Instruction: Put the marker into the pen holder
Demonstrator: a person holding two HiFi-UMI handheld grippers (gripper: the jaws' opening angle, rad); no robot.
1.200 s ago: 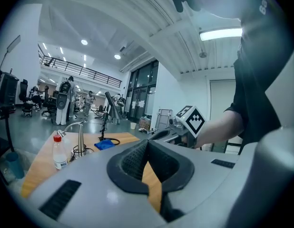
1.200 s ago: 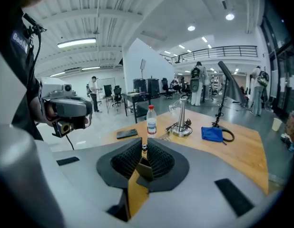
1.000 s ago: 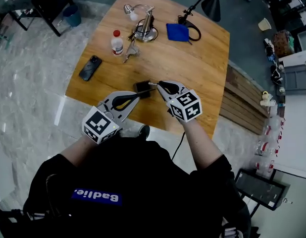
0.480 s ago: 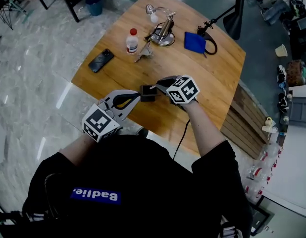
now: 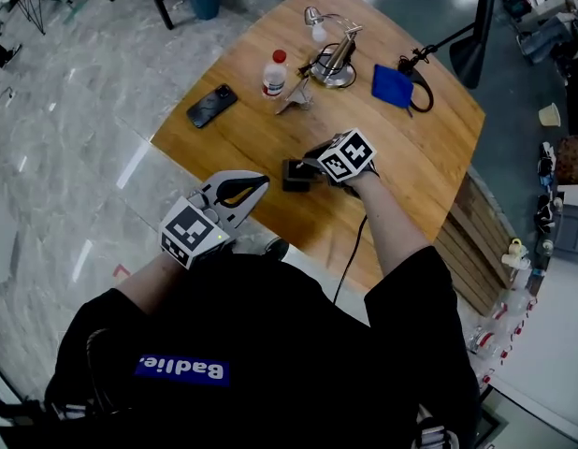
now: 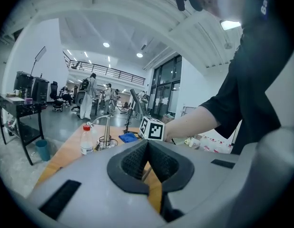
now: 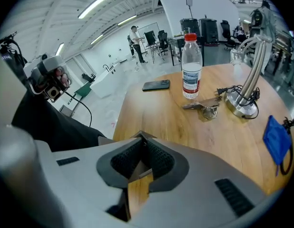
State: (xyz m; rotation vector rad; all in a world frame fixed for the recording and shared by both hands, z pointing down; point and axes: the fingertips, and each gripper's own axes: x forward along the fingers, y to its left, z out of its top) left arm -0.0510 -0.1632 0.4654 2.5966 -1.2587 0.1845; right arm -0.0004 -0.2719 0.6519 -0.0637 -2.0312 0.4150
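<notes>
A small black pen holder (image 5: pixel 294 178) stands on the wooden table (image 5: pixel 411 166) near its front edge. My right gripper (image 5: pixel 310 163) sits at the holder's top on its right side, jaws closed. A thin marker (image 5: pixel 301 166) shows only as a pale sliver between the tips and the holder's mouth. In the right gripper view the right gripper (image 7: pixel 142 137) has its pads meeting, with a small dark tip just past them. My left gripper (image 5: pixel 264 180) hangs shut and empty a little left of the holder. The left gripper (image 6: pixel 148 144) looks toward the right one's marker cube.
Farther back on the table are a phone (image 5: pixel 211 106), a water bottle (image 5: pixel 274 73), keys (image 5: pixel 294 104), a desk lamp (image 5: pixel 331 59) and a blue cloth (image 5: pixel 393 84). The bottle (image 7: pixel 191 70) and phone (image 7: pixel 155 85) lie ahead of the right gripper.
The right gripper has come down onto the holder's top. The left gripper, close against the holder a second ago, now sits apart from it.
</notes>
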